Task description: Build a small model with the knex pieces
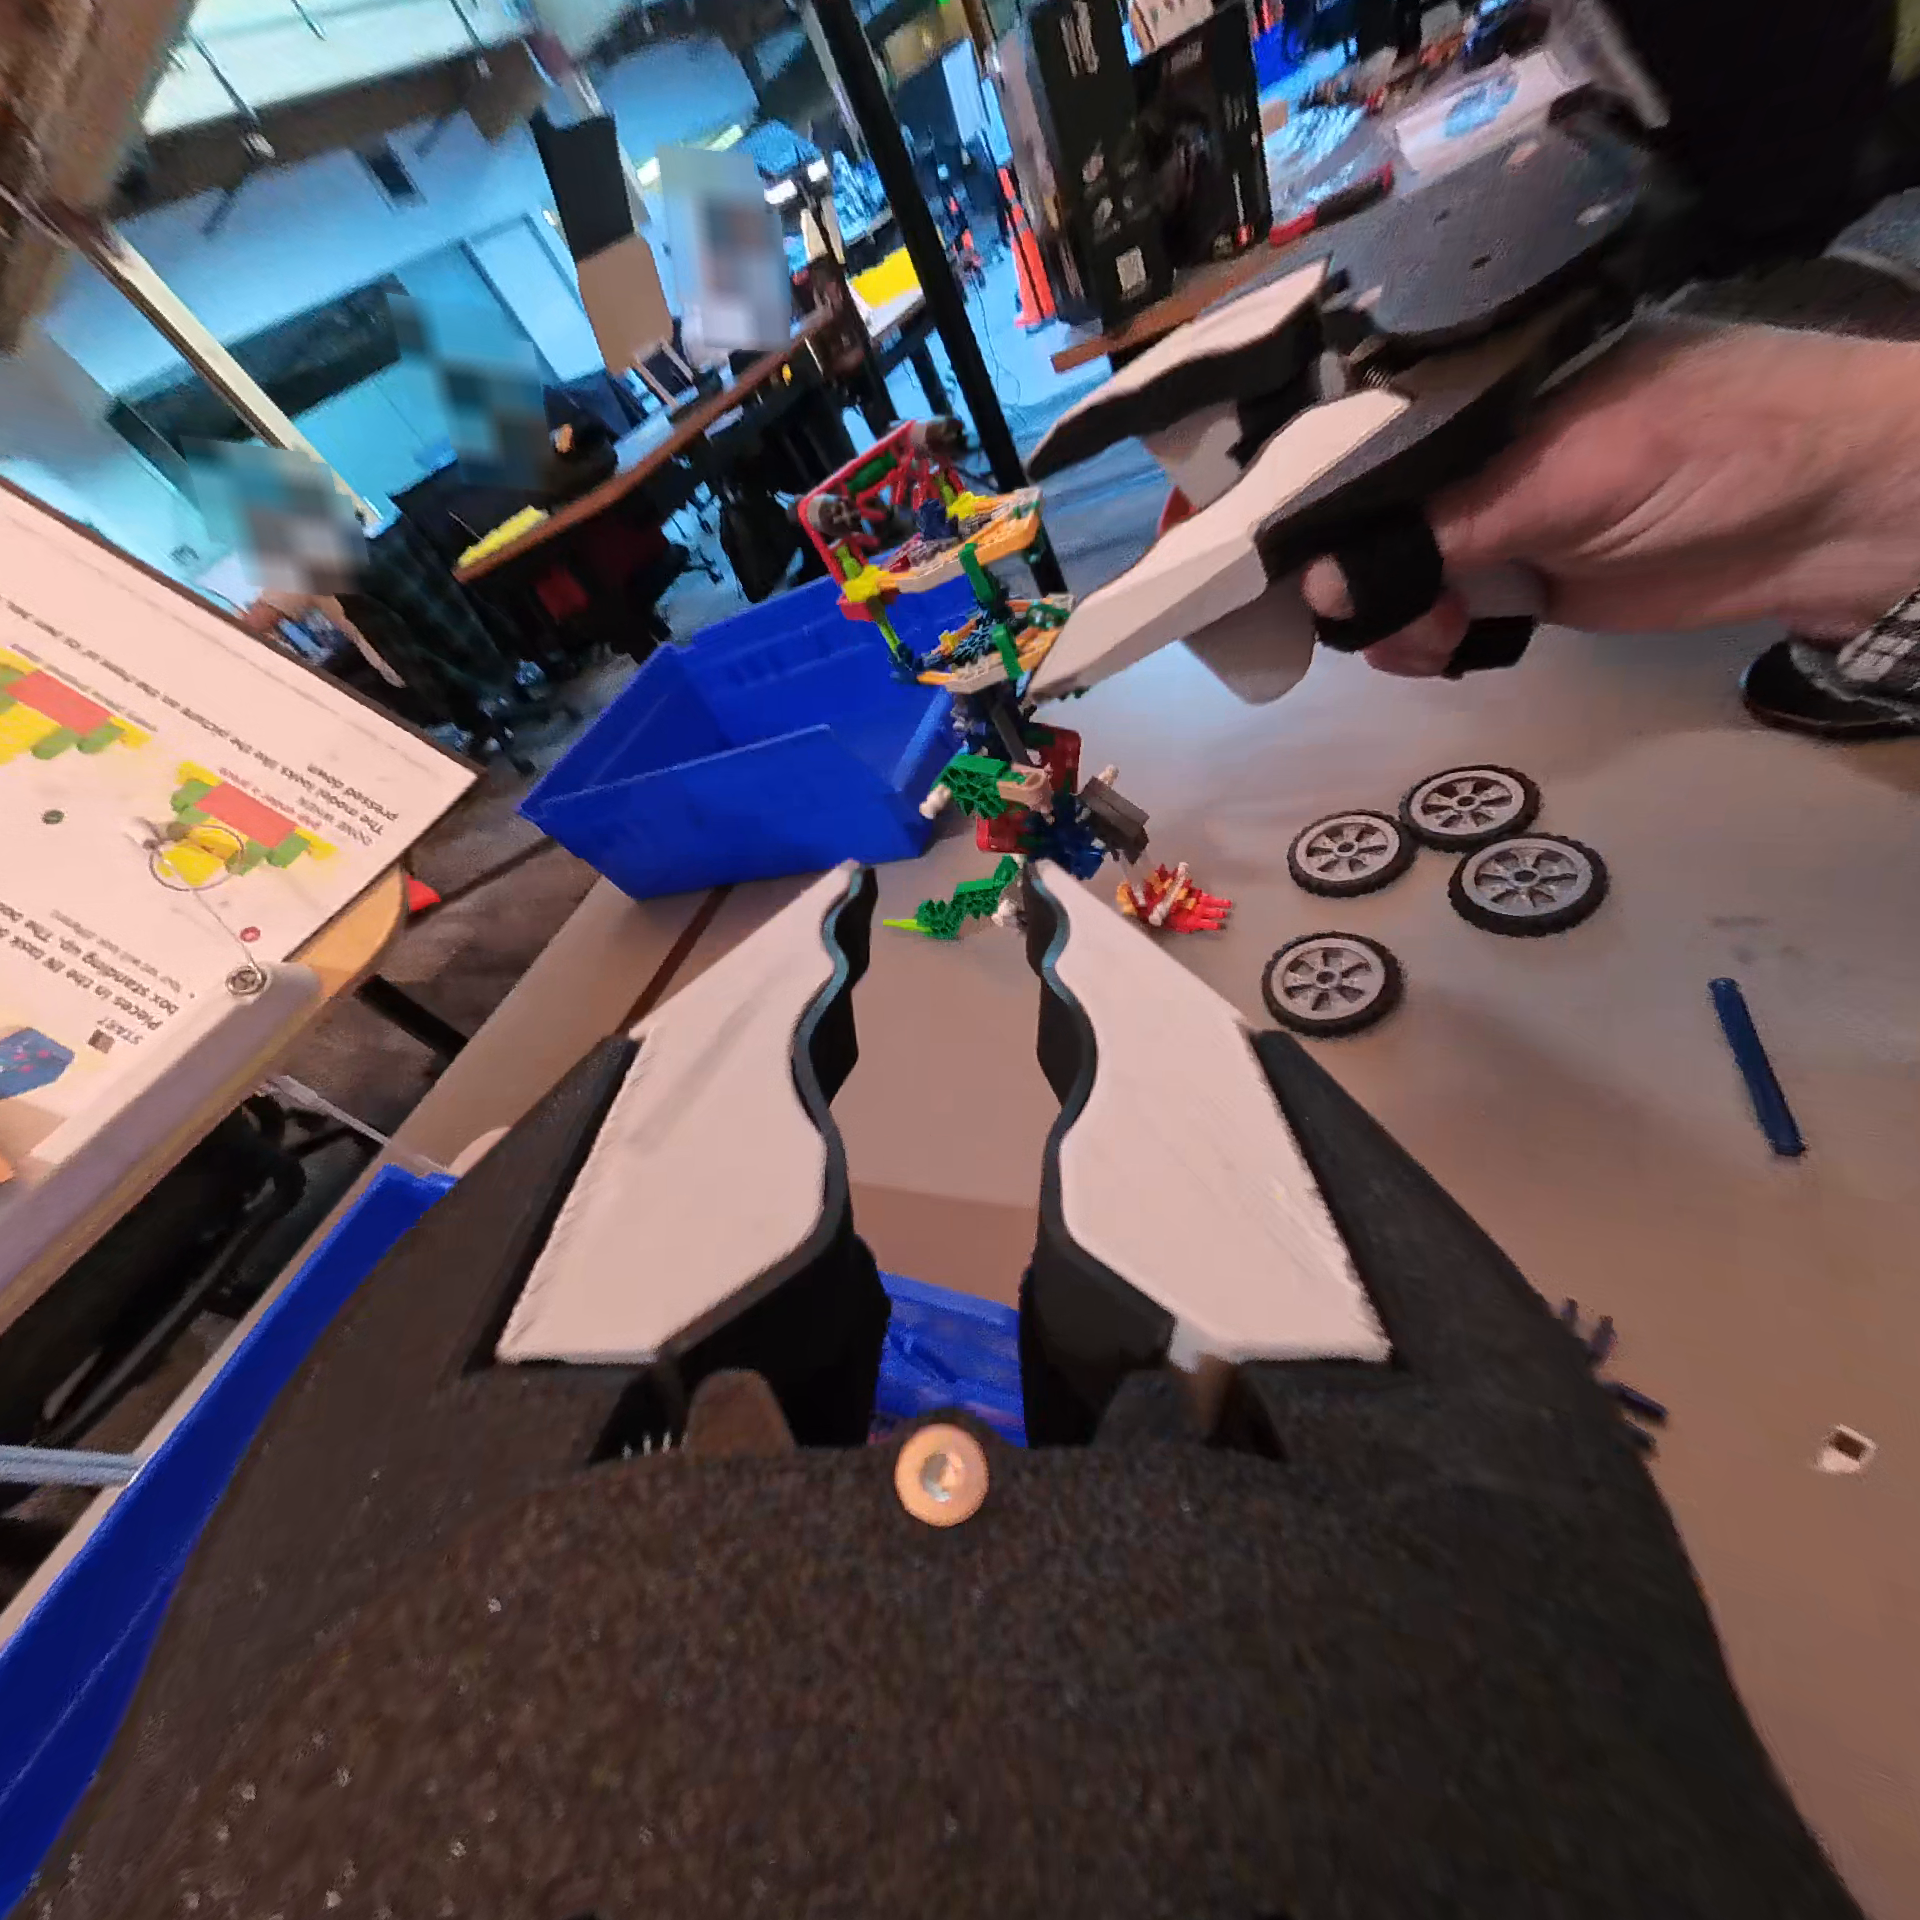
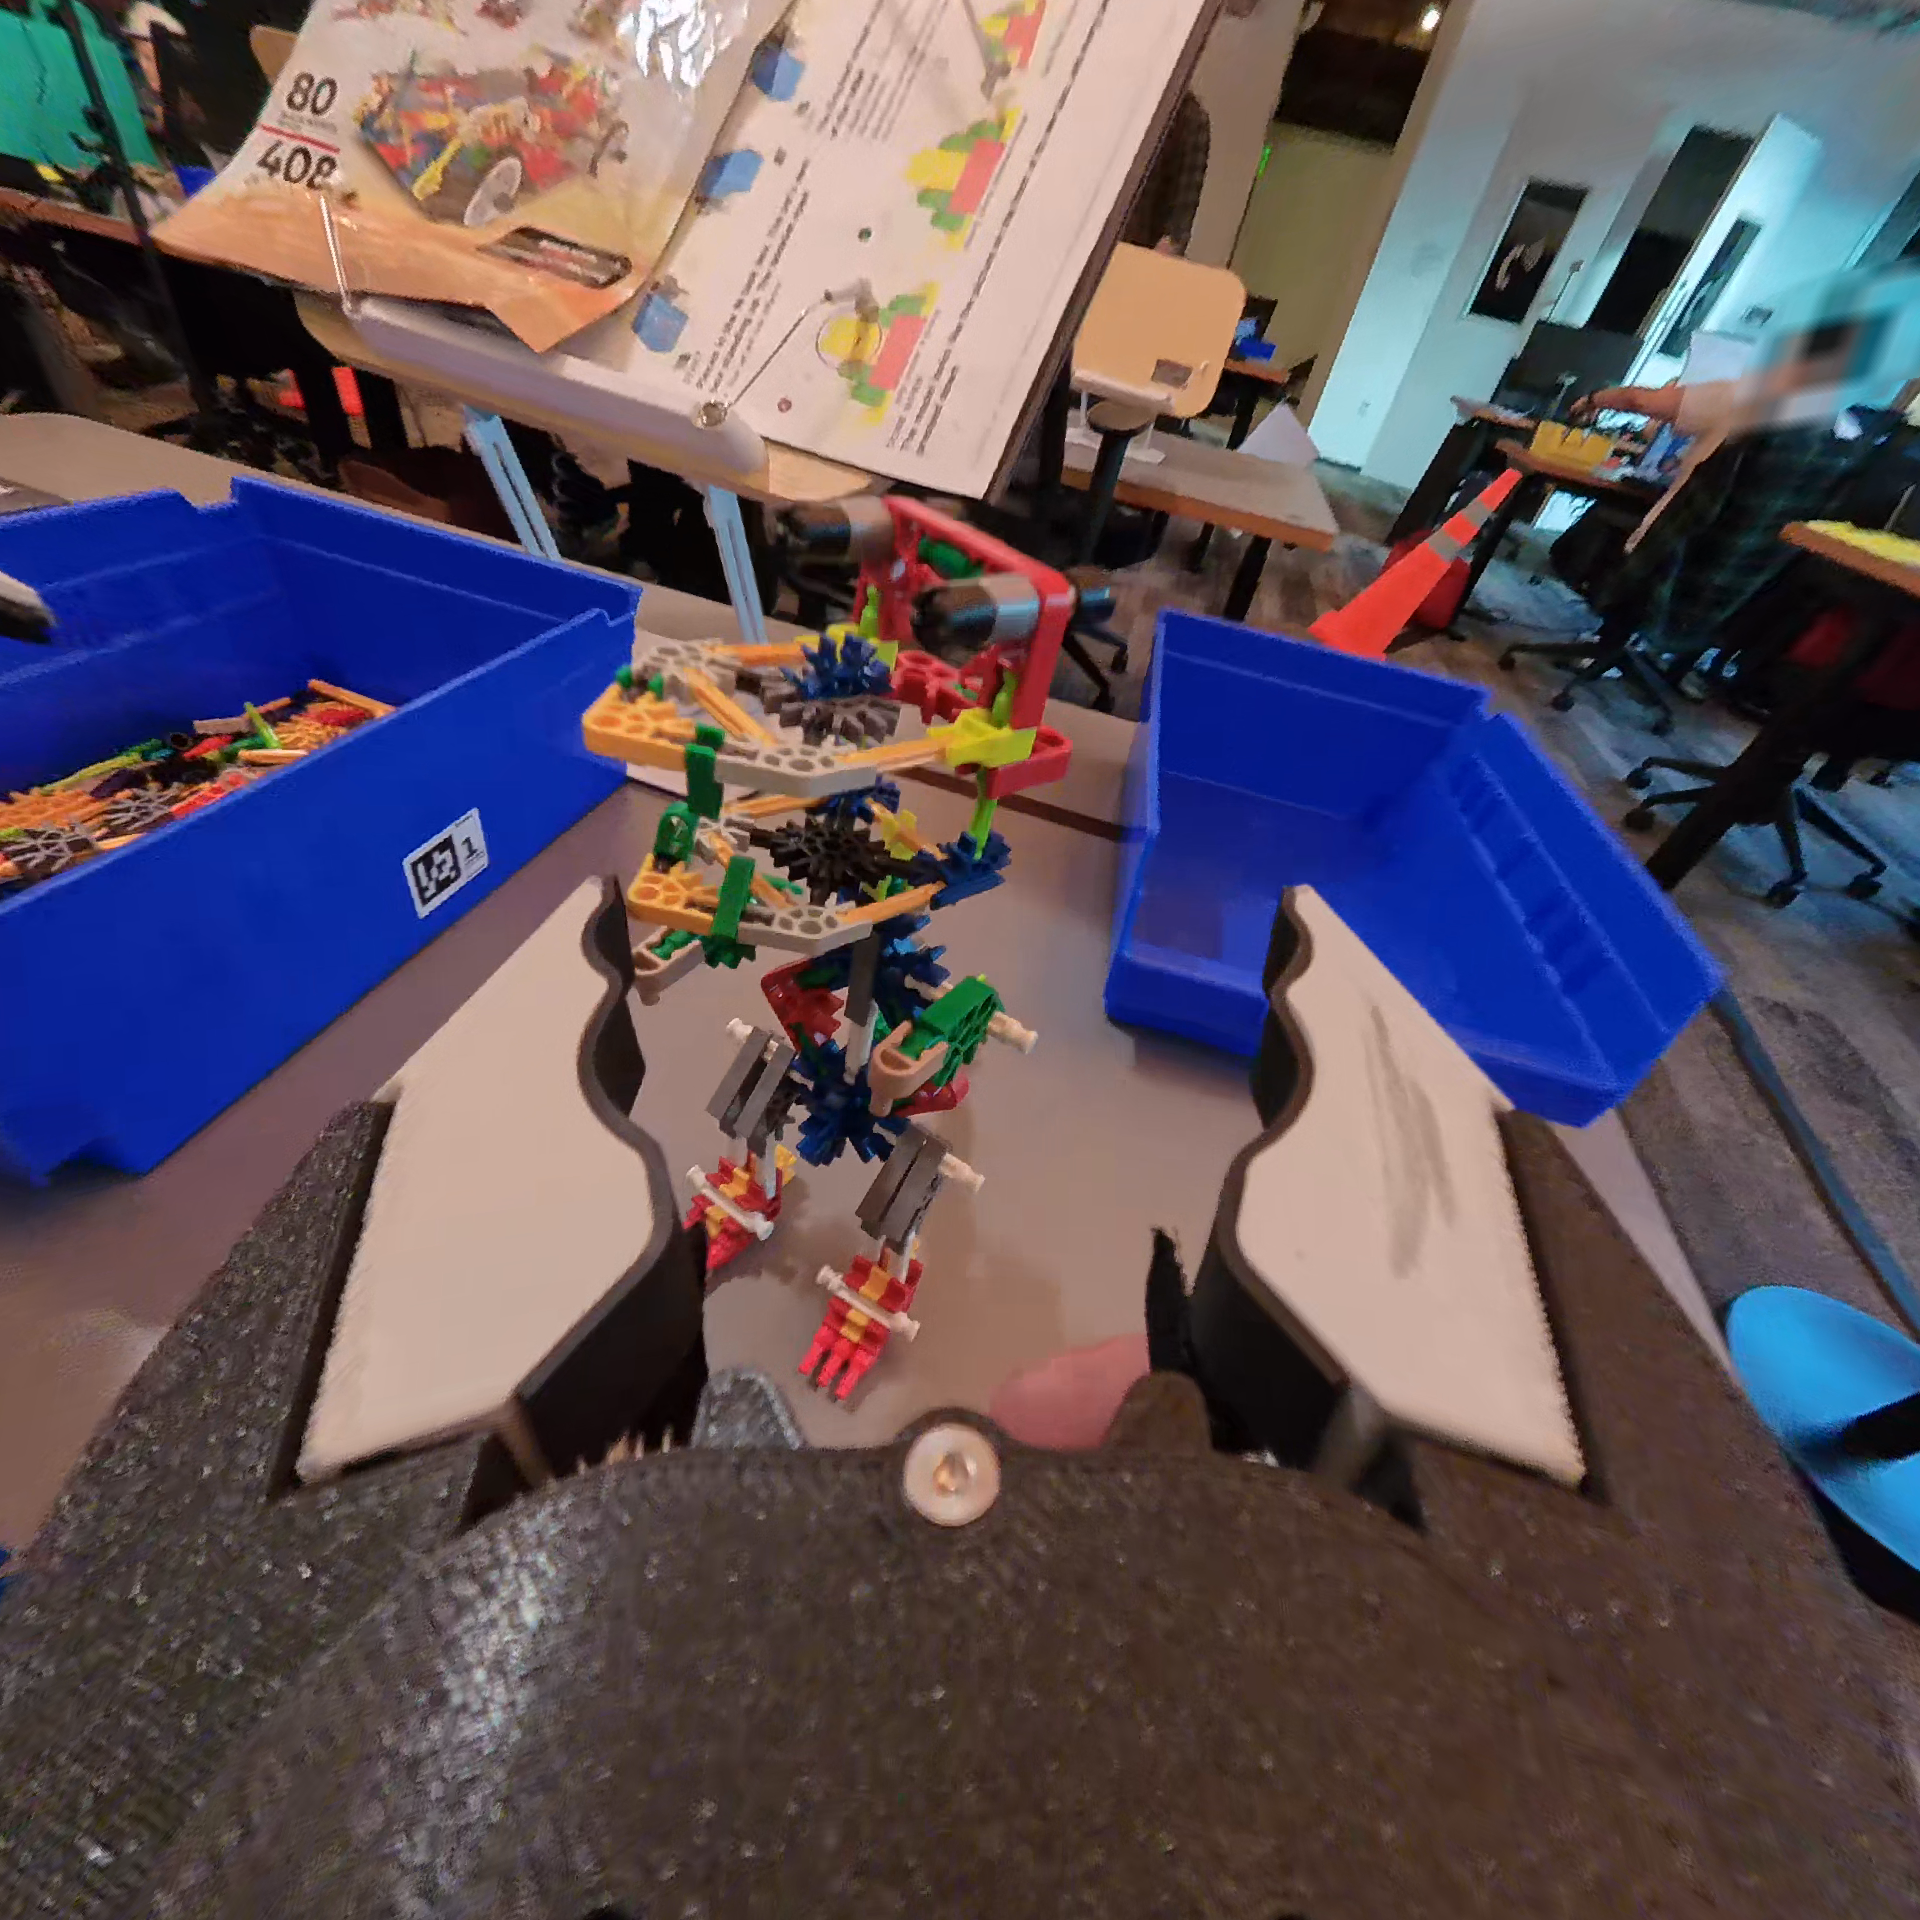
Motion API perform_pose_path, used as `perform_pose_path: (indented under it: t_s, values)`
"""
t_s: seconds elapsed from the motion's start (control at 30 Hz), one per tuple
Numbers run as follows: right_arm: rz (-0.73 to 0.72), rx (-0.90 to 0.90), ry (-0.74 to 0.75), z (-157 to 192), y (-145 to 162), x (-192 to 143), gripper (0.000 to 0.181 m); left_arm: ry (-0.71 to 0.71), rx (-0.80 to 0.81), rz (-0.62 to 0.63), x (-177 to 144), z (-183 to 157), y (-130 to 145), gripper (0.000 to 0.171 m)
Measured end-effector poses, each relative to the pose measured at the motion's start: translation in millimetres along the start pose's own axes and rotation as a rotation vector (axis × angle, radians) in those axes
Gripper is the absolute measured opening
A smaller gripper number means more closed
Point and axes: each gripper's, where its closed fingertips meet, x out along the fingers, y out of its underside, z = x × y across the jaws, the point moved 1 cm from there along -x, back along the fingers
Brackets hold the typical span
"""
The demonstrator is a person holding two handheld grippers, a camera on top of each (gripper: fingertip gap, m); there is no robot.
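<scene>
A colourful rod-and-connector toy figure [image 2: 831,883] stands upright on red feet on the grey table [image 2: 156,1299]. My right gripper [image 2: 945,909] is wide open, with one finger on each side of the figure's middle, not closed on it. In the left wrist view a hand holds this gripper [image 1: 1039,571] at the figure's [image 1: 977,665] upper half. My left gripper [image 1: 945,883] is open and empty, low over the table, with its tips just short of the figure's base. A loose green piece [image 1: 956,909] lies by those tips.
An empty blue bin [image 2: 1403,862] stands behind the figure to the right, and a blue bin of loose parts [image 2: 208,831] to the left. Several grey wheels [image 1: 1351,852] and a blue rod [image 1: 1756,1070] lie on the table. An instruction board [image 2: 831,208] on a stand leans behind. From either gripper's tips it is about 20 cm to the blue rod [image 1: 1756,1070].
</scene>
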Motion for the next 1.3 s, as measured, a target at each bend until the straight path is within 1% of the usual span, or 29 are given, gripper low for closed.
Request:
perform_pose_path:
  t_s: [0.1,0.2,0.33,0.43,0.6,0.77,0.93,1.03,1.07,1.3]
  values:
    - [0.024,0.016,-0.031,5,10,11,0.12,-0.027,0.002,-0.048,2,-1,4,0.027]
    - [0.049,0.018,-0.047,7,19,20,0.12,-0.039,-0.01,-0.063,4,-1,9,0.027]
    - [0.063,0.041,-0.092,12,26,31,0.118,-0.052,0.02,-0.091,4,-1,7,0.027]
    - [0.079,0.038,-0.13,19,30,36,0.116,-0.039,-0.006,-0.106,3,-3,6,0.027]
    - [0.076,0.037,-0.172,29,31,41,0.104,-0.046,-0.004,-0.109,2,-1,8,0.027]
    - [0.092,0.004,-0.176,31,33,45,0.084,-0.046,-0.016,-0.109,3,-1,10,0.027]
    - [0.083,-0.009,-0.153,27,30,44,0.076,-0.046,-0.013,-0.099,5,-1,12,0.027]
    - [0.059,0.011,-0.141,23,26,40,0.054,-0.048,-0.01,-0.104,4,-1,11,0.027]
    - [0.055,0.023,-0.146,22,26,39,0.051,-0.049,-0.011,-0.106,4,-1,10,0.027]
    - [0.052,0.022,-0.145,19,26,34,0.048,-0.051,-0.028,-0.113,3,2,10,0.027]
